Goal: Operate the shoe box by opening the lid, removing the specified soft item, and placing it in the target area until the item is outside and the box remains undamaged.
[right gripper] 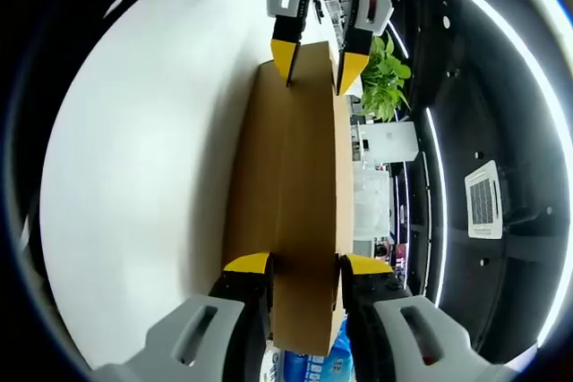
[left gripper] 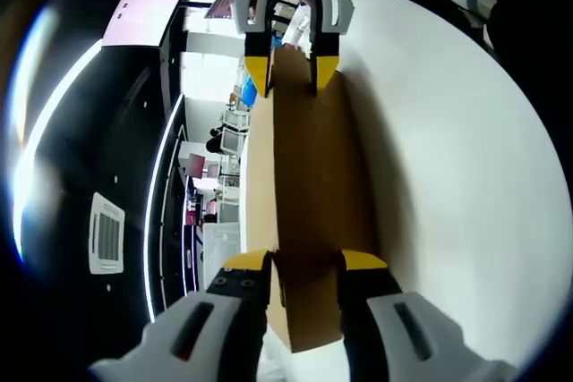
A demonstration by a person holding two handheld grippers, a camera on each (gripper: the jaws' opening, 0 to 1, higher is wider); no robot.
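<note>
A white table curves across both views, tilted steeply on its side, with a dark ceiling, its light strips and an air vent filling the other half of each picture. On the table stands the brown cardboard shoe box, seen lengthwise from either end, lid closed as far as can be told. In the left gripper view the left gripper has its yellow-tipped jaws set either side of the near end of the box, pinching that end, while the right gripper grips the far end from the top of the picture. In the right gripper view the roles reverse: the right gripper clamps the near end of the box, and the left gripper reaches in from the top onto the far end. A green potted plant shows beyond the table in the right gripper view. The soft item cannot be seen; the box hides whatever it holds.
</note>
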